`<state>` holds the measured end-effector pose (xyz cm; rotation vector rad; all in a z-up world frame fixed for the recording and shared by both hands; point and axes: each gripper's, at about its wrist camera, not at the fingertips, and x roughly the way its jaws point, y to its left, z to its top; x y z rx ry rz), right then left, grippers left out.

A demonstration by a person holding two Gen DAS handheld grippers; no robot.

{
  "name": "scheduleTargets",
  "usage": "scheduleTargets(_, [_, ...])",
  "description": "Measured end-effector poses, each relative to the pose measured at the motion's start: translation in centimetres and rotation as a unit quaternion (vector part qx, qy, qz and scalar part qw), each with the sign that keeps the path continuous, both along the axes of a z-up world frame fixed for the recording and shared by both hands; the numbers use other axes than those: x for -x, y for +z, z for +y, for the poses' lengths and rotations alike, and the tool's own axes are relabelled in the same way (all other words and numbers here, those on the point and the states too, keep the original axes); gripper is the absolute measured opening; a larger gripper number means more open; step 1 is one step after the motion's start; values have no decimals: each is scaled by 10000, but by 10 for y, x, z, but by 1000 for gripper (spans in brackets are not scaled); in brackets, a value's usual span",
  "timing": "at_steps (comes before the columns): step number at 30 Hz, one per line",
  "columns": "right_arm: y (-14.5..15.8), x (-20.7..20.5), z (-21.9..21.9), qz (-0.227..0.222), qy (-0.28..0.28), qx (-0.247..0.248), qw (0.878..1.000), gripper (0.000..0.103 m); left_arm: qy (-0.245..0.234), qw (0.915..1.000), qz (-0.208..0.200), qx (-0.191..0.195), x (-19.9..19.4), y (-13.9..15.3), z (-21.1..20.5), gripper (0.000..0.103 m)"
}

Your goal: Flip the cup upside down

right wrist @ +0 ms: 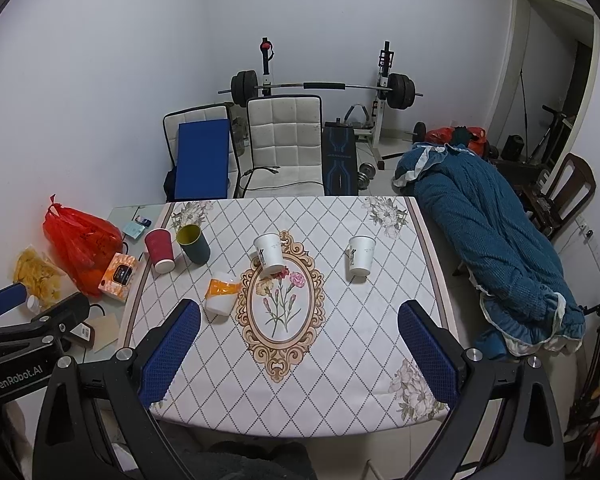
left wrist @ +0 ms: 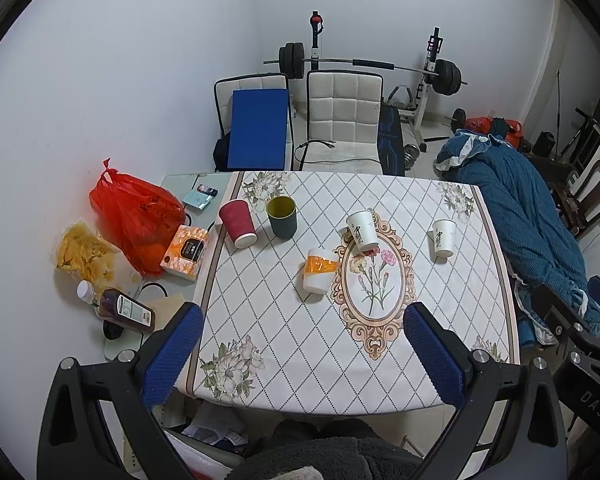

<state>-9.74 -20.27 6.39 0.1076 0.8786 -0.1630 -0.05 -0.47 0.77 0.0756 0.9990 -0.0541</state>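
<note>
Several cups stand on the patterned tablecloth (left wrist: 300,340). A red ribbed cup (left wrist: 238,223) (right wrist: 160,250), a white cup (left wrist: 363,230) (right wrist: 269,253) at the centre, another white cup (left wrist: 444,238) (right wrist: 360,256) to the right and a white cup with an orange band (left wrist: 318,270) (right wrist: 222,291) all rest rim down. A dark green cup with a yellow inside (left wrist: 282,216) (right wrist: 193,243) stands upright. My left gripper (left wrist: 304,354) and right gripper (right wrist: 300,354) are both open and empty, held above the table's near edge, well short of the cups.
Left of the cloth lie a red plastic bag (left wrist: 134,216), an orange tissue pack (left wrist: 186,252), a bag of chips (left wrist: 82,252) and a brown bottle (left wrist: 120,308). Two white chairs (left wrist: 342,120) and a barbell rack stand behind. A blue blanket (left wrist: 524,216) lies to the right.
</note>
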Motion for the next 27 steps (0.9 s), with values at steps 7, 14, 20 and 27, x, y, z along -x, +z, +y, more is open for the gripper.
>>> scheduleTargets(7, [4, -3, 0, 6, -10, -11, 10000, 101, 1, 10000, 7, 0, 1, -1, 0, 103])
scheduleTargets(14, [5, -4, -1, -17, -1, -21, 10000, 101, 22, 10000, -41, 4, -1, 4, -4, 103])
scheduleTargets(20, [13, -10, 0, -16, 10, -25, 10000, 101, 10, 10000, -34, 1, -3, 5, -2, 103])
scheduleTargets(27, [13, -13, 0, -25, 3, -12, 10000, 101, 16, 10000, -44, 5, -2, 5, -2, 103])
